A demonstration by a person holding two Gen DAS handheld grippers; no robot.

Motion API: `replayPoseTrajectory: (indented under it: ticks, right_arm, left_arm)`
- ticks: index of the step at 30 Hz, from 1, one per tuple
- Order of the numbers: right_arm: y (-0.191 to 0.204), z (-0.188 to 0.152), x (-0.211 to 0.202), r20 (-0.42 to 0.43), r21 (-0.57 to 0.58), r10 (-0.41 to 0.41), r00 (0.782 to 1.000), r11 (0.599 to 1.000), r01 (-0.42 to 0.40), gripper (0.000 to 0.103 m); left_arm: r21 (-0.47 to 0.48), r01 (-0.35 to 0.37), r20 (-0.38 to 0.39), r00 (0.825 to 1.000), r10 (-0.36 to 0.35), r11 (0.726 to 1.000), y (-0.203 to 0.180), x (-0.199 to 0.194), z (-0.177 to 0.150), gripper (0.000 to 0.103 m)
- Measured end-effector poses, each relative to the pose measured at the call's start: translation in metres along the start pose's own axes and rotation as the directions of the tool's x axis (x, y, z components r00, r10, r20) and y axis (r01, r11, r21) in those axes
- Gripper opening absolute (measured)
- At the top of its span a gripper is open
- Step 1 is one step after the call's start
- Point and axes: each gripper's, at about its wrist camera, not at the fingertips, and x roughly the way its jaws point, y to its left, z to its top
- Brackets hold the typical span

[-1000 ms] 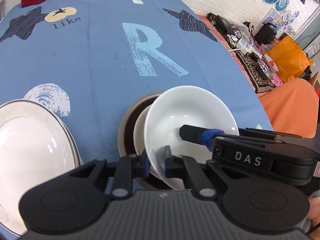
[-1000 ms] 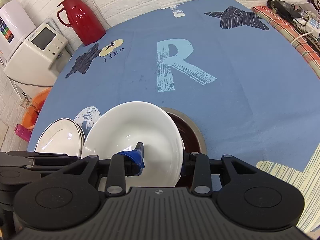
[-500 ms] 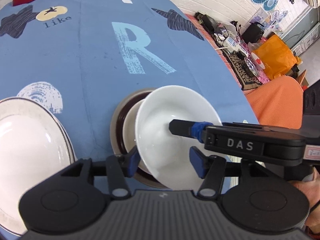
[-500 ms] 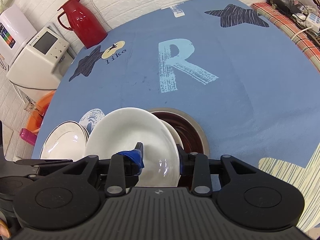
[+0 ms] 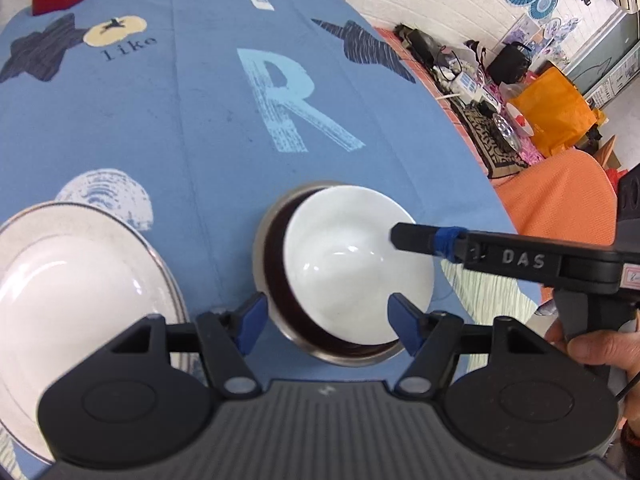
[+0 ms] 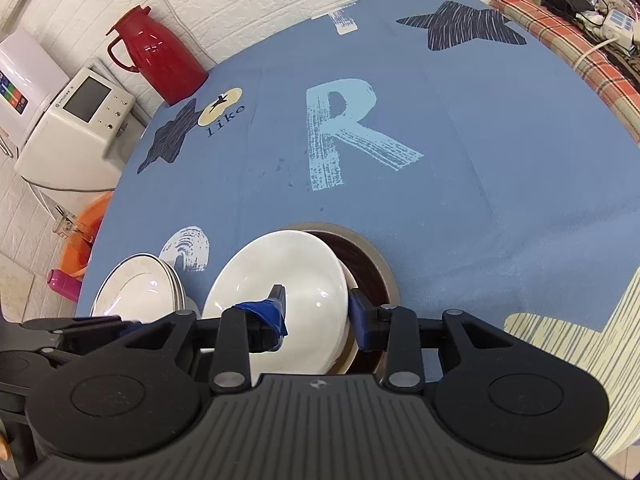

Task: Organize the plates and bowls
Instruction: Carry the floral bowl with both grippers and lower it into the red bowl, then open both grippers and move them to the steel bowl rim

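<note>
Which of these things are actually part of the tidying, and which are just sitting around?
Part of the job:
white bowl
brown bowl
rimmed plates
left gripper
right gripper

Just lying about:
red jug
white appliance
orange bag

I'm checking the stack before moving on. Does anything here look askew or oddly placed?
Yes: the white bowl sits tilted and off-centre in the dark brown bowl, leaning toward its right side, not nested flat. The right gripper spans the white bowl's rim; the left gripper is open.
</note>
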Motion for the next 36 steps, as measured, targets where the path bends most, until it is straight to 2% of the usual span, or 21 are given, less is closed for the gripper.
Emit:
replayPoseTrajectory:
  ticks: [3,7,16,18,21,23,26,29,32,36]
  right_arm:
    - [0.001,0.002,-0.004,0.019,-0.025,-0.028,0.999,0.999,0.028,0.02]
    - [-0.001,0.008,-0.014,0.064,-0.014,-0.029,0.998,0.999,0.03,0.02]
    - [-0.001,0.008,-0.027,0.098,-0.036,-0.029,0.995,0.999,0.033,0.02]
    - [-0.007,0.001,-0.03,0.106,-0.041,-0.042,0.993,0.998,0.047,0.02]
    - [-0.024,-0.011,-0.032,0.094,-0.013,-0.042,0.995,0.999,0.043,0.02]
    - [-0.033,-0.019,-0.031,0.075,0.007,-0.047,0.996,0.999,0.047,0.02]
    - [-0.045,-0.023,-0.025,0.051,0.042,-0.044,0.998,0.998,0.042,0.021]
    - [-0.052,-0.021,-0.018,0.029,0.088,-0.021,0.999,0.996,0.018,0.021]
    - [-0.053,-0.021,-0.013,-0.002,0.087,-0.037,0.999,0.996,0.037,0.021]
    - [-0.052,-0.023,-0.01,-0.026,0.097,-0.014,1.0,0.995,0.016,0.021]
  left_arm:
    - [0.011,-0.012,0.024,1.0,0.012,1.0,0.001,-0.008,0.002,0.072]
    - [0.018,-0.009,0.05,0.999,0.008,1.0,-0.002,-0.015,0.005,0.072]
    - [0.041,-0.022,0.097,0.995,0.018,0.999,0.003,-0.024,-0.003,0.073]
    - [0.054,-0.058,0.106,0.993,0.052,0.997,0.01,-0.027,-0.001,0.073]
    - [0.067,-0.151,0.091,0.985,0.145,0.986,0.023,-0.025,0.008,0.073]
    - [0.08,-0.186,0.058,0.982,0.181,0.979,0.029,-0.019,0.019,0.073]
    - [0.165,-0.193,-0.006,0.98,0.197,0.967,0.027,-0.005,0.032,0.073]
    - [0.197,-0.208,-0.054,0.974,0.222,0.958,0.028,0.009,0.04,0.073]
    - [0.209,-0.161,-0.126,0.974,0.19,0.965,0.032,0.022,0.043,0.073]
    - [0.233,-0.152,-0.13,0.974,0.186,0.961,0.03,0.026,0.044,0.072]
